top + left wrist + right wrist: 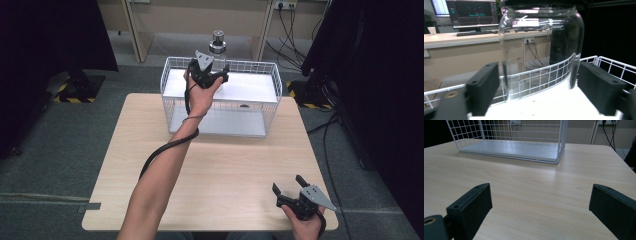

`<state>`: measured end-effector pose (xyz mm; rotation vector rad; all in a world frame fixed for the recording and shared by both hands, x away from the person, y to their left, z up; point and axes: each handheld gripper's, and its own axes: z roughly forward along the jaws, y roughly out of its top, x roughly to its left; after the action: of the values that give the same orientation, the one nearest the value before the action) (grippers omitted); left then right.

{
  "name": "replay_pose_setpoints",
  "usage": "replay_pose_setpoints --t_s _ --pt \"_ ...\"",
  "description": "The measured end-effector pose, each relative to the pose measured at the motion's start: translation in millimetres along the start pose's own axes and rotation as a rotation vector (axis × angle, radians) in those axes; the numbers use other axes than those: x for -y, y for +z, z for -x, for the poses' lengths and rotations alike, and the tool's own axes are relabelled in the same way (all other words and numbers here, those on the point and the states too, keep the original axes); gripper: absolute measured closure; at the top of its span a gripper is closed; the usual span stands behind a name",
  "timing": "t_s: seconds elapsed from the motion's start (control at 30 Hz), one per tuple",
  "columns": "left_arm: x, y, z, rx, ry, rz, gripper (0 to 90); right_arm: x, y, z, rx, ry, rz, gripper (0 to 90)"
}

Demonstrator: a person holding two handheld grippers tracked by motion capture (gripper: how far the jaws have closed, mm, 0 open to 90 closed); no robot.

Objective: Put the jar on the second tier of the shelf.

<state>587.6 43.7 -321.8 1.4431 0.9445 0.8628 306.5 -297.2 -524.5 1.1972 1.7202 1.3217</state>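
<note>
The left gripper (pixel 216 75) is reaching over the white wire basket (pixel 270 85), its jaws gaping wide on either side of a clear glass jar (pixel 541 45) standing on the basket's upper shelf, while the right gripper (pixel 290 186) is hovering wide open above the wooden table (pixel 225 170).

A white wire basket (pixel 270 95) stands at the far middle of the light wooden table (pixel 225 175). A clear glass jar with a metal lid (pixel 218 47) stands in the basket at its back wall. The left gripper (pixel 212 76) hovers over the basket just before the jar; the right gripper (pixel 289 189) sits over the table's near right corner, well apart from the basket
</note>
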Motion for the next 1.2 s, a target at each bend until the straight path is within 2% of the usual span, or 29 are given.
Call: replay_pose_setpoints --t_s 0.13,0.3,0.73,1.2 --pt "2.0 -4.0 -0.7 -0.003 0.004 -0.021 7.6 0.1 -0.3 0.3 0.0 0.003 0.004 4.7" --pt "4.6 -12.5 -3.1 0.001 0.014 -0.03 6.6 0.2 -0.3 -0.1 0.002 0.0 0.004 4.7" --pt "13.8 -40.6 -2.2 0.029 0.06 -0.024 5.9 0.2 -0.3 -0.1 0.004 0.003 0.004 4.7" --pt "24.0 -64.0 -3.1 0.052 0.06 -0.009 5.9 0.2 -0.4 -0.1 0.006 0.004 0.005 4.7"
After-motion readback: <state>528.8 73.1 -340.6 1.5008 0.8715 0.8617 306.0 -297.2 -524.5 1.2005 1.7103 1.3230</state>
